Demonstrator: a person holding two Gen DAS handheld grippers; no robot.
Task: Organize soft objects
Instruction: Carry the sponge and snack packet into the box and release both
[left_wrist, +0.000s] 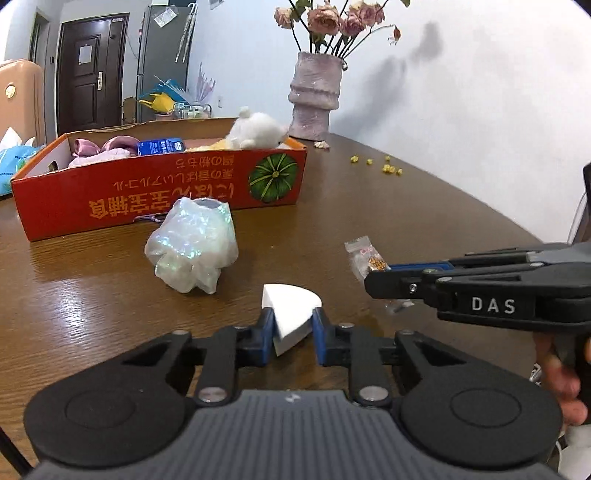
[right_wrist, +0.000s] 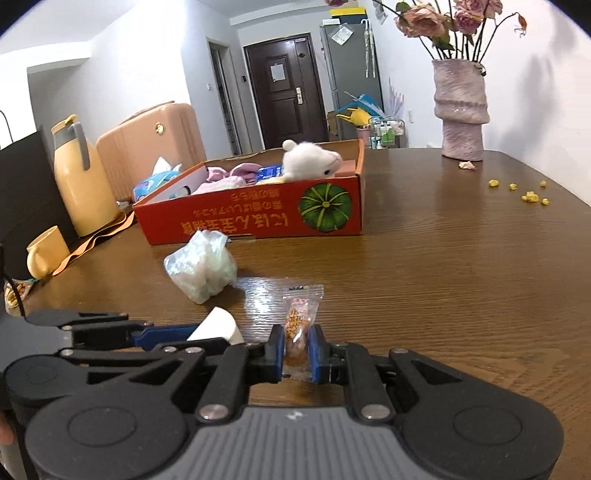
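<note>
Box (left_wrist: 159, 192) — plush (left_wrist: 258, 131), cloths (left_wrist: 107, 149) (pink)

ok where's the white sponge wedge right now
The white sponge wedge sits between the left gripper fingers, low centre in the left wrist view, just right of the iridescent bag.

I see a white foam wedge (left_wrist: 291, 314) and an iridescent pearly bag (left_wrist: 192, 245) on the dark wood-grain worktop (left_wrist: 406, 214). The red cardboard box (left_wrist: 162, 195) carries orange lettering and a green striped pumpkin; my jaws have blue pads.
</note>
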